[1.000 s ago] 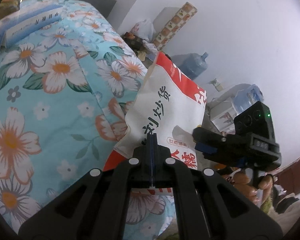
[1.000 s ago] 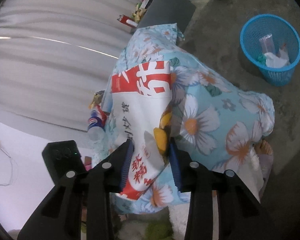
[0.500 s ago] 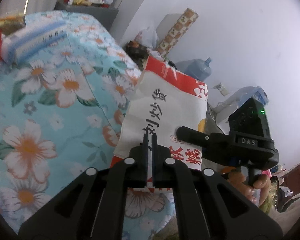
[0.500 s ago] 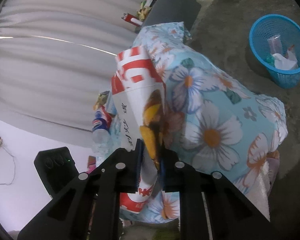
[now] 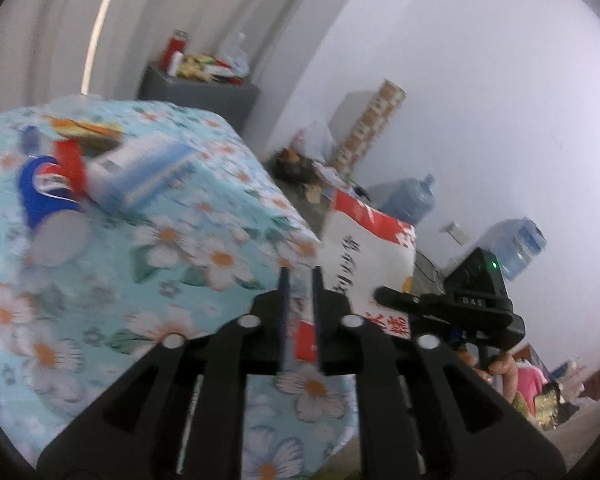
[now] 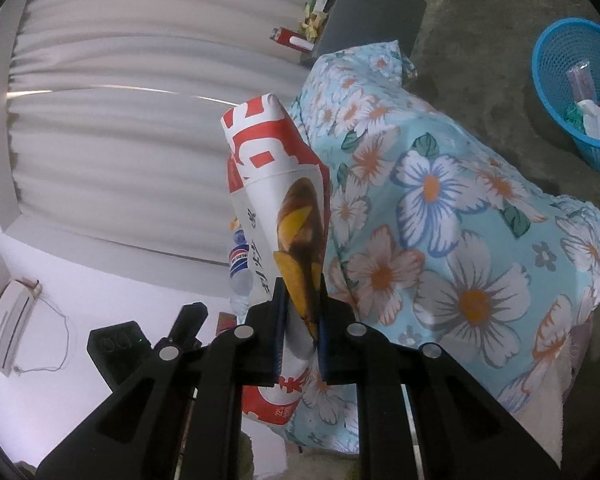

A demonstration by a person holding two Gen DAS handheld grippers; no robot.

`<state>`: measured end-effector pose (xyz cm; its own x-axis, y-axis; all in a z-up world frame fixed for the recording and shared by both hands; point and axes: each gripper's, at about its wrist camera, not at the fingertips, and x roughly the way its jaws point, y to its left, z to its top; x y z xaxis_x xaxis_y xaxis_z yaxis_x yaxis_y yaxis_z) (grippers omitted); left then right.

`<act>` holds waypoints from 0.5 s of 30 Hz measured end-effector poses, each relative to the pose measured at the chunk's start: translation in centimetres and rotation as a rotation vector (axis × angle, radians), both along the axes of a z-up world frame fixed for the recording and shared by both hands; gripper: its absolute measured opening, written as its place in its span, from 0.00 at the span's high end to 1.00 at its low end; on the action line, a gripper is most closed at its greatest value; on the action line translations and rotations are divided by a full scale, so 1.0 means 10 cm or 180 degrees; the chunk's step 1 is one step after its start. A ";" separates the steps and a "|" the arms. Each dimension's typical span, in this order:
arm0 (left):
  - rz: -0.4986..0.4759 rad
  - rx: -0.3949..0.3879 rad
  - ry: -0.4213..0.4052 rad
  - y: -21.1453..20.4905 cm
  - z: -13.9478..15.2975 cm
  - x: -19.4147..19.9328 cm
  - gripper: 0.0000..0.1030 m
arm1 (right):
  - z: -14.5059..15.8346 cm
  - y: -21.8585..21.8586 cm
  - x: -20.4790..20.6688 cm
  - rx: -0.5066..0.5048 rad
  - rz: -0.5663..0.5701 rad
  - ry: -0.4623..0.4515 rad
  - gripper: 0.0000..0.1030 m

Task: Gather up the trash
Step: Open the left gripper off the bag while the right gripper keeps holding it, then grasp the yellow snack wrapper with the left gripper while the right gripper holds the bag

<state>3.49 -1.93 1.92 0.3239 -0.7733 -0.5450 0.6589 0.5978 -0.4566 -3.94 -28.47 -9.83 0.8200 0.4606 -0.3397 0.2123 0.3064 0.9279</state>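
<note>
The right tool (image 6: 300,312) clenched the snack bag (image 6: 278,200) by one thin fold, off the counter (image 6: 460,208); it could slip before reaching the basket (image 6: 572,80) at two o'clock. The left tool (image 5: 299,300) stood parted, empty.

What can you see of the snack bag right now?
The snack bag is a white paper-like pouch with red bands, dark printed characters and a picture of yellow-brown food. It looks creased and folded lengthwise, pointing away from the right gripper, whose blue-padded fingers pinch its lower part. It hangs off the flowered tablecloth. The left gripper is slightly open beside it, holding nothing.
</note>
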 end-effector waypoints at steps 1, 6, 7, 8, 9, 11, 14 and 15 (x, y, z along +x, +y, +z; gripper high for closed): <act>0.0087 0.0005 -0.0036 0.08 0.02 0.01 0.82 | -0.02 0.00 0.01 0.0032 0.0012 -0.0003 0.87; 0.0465 0.0164 -0.0093 0.36 0.06 0.06 0.60 | -0.12 0.01 0.08 0.0137 0.0077 -0.0001 0.87; 0.0562 0.0204 -0.0106 0.43 0.07 0.06 0.50 | -0.13 0.02 0.09 0.0147 0.0087 -0.0003 0.87; 0.0636 0.0237 -0.0123 0.47 0.08 0.06 0.44 | -0.15 0.01 0.09 0.0164 0.0101 -0.0003 0.87; 0.0738 0.0291 -0.0157 0.52 0.08 0.07 0.42 | -0.16 0.01 0.10 0.0175 0.0114 0.0001 0.87; 0.0889 0.0387 -0.0224 0.61 0.08 0.07 0.38 | -0.16 0.02 0.09 0.0180 0.0132 0.0013 0.87; 0.1049 0.0446 -0.0270 0.73 0.05 0.12 0.37 | -0.16 0.02 0.08 0.0179 0.0145 0.0046 0.87; 0.1104 0.0449 -0.0240 0.77 0.03 0.18 0.37 | -0.17 0.02 0.12 0.0179 0.0141 0.0055 0.87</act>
